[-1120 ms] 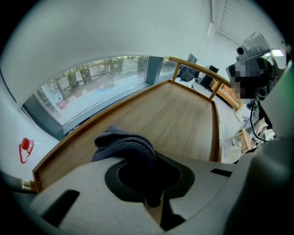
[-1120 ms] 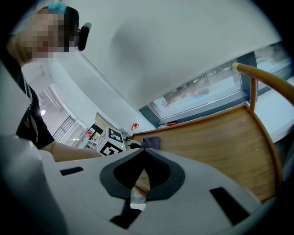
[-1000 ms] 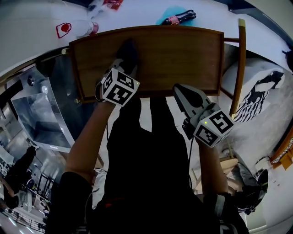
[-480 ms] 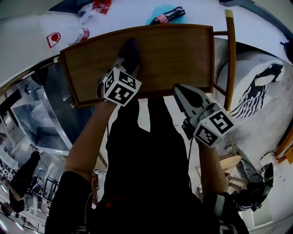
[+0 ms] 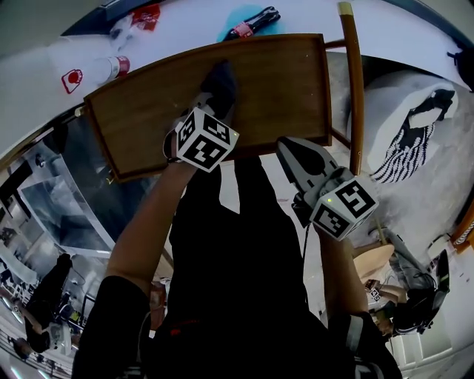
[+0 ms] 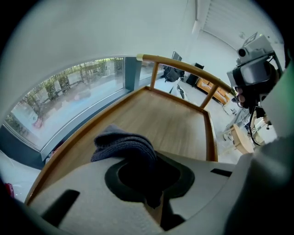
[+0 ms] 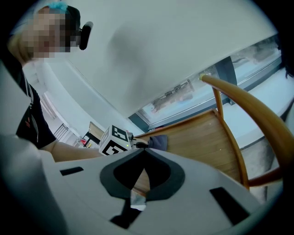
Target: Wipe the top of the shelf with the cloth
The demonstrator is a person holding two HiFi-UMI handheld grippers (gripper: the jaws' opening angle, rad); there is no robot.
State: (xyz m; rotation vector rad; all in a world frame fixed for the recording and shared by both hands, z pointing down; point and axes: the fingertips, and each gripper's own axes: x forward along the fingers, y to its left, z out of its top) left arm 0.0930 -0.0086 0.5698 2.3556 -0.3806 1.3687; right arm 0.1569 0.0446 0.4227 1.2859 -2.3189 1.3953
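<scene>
The wooden shelf top fills the upper middle of the head view. On it lies a dark grey-blue cloth, and my left gripper is shut on its near end, pressing it to the wood. In the left gripper view the bunched cloth bulges out in front of the jaws, with the shelf top stretching beyond. My right gripper hovers at the shelf's front edge, shut and holding nothing. The right gripper view shows its own closed jaws, the cloth and the left gripper's marker cube.
A raised wooden lip frames the shelf, and a curved wooden rail runs along its right end. Beyond it on a white surface lie a dark bottle and a clear bottle with a red cap. A white patterned object sits at the right.
My left gripper has slid the cloth to the right along the shelf top, from left of centre to about the middle. The right gripper has stayed at the front edge.
</scene>
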